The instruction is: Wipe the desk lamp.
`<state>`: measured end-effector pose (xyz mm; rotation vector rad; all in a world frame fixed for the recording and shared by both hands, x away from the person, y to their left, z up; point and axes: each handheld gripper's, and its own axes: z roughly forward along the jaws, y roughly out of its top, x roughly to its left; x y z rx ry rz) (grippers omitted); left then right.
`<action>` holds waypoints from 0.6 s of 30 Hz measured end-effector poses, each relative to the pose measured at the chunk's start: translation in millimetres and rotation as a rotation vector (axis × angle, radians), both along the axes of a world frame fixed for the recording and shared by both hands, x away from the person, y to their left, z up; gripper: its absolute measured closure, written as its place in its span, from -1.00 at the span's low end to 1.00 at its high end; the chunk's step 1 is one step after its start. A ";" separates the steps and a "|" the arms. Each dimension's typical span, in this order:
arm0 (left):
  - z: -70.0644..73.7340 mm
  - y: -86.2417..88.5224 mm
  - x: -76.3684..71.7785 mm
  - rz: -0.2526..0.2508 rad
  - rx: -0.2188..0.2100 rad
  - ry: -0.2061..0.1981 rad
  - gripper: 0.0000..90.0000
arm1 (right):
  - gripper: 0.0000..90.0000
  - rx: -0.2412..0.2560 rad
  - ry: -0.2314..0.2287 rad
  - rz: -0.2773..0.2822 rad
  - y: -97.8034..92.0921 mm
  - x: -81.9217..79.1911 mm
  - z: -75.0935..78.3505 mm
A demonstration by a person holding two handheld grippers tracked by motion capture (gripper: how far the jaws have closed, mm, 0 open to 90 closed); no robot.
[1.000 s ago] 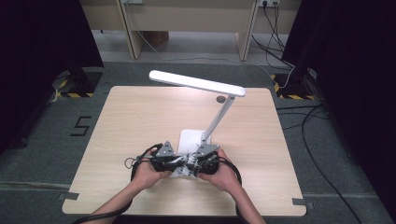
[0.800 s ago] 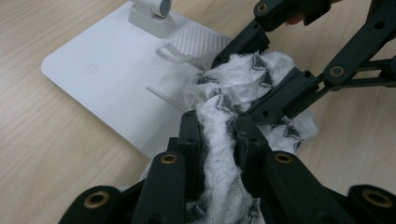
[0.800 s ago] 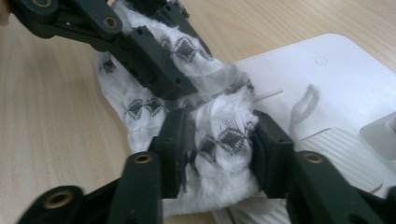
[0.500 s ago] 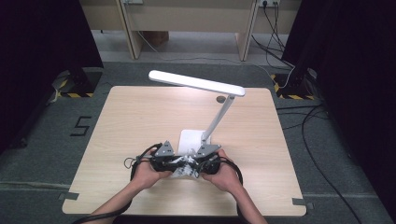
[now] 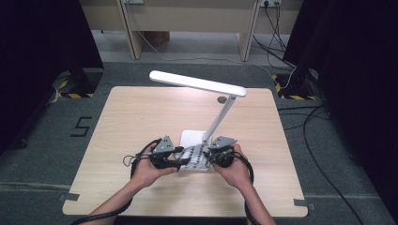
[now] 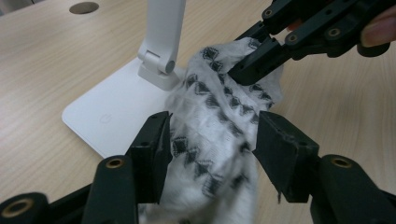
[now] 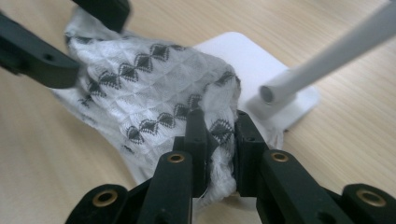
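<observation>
Left gripper view shows us the patterned cloth [image 6: 219, 126] bunched between both tools, lying over the near edge of the lamp base [image 6: 112, 116] on the table [image 6: 56, 51]. Our left gripper [image 6: 212, 140] has its jaws spread around the cloth, flanking it without clamping. Our right gripper [image 7: 218, 135] pinches a fold tight at the other end. Against the frames of a second ago, the hands sit almost unchanged, perhaps a touch closer, though the high view is too small to be sure. We judge the cloth is half secured, and the left jaws must close next.
</observation>
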<state>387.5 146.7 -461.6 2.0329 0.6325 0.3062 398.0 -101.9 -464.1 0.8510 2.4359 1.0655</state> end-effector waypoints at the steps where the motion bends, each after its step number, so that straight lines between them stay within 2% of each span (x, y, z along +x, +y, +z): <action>1: 1.5 1.1 0.4 0.007 -0.006 -0.006 -0.01 | 0.77 -0.002 0.001 -0.019 -2.4 1.8 -0.3; 6: 3.3 8.6 5.3 0.064 -0.033 -0.011 0.13 | 0.77 -0.016 0.008 -0.076 -8.1 8.1 -4.3; 9: -3.3 12.4 11.6 0.122 -0.007 0.001 0.36 | 0.77 -0.031 0.024 -0.100 -7.9 10.8 -8.4; 12: -12.4 13.9 17.6 0.170 0.021 0.027 0.52 | 0.77 -0.058 0.036 -0.097 -7.4 11.1 -12.1; 15: -20.3 12.6 21.6 0.180 0.045 0.043 0.61 | 0.77 -0.073 0.050 -0.088 -8.1 8.7 -11.5; 18: -25.7 8.3 23.4 0.166 0.064 0.047 0.63 | 0.77 -0.091 0.064 -0.065 -9.1 4.5 -9.3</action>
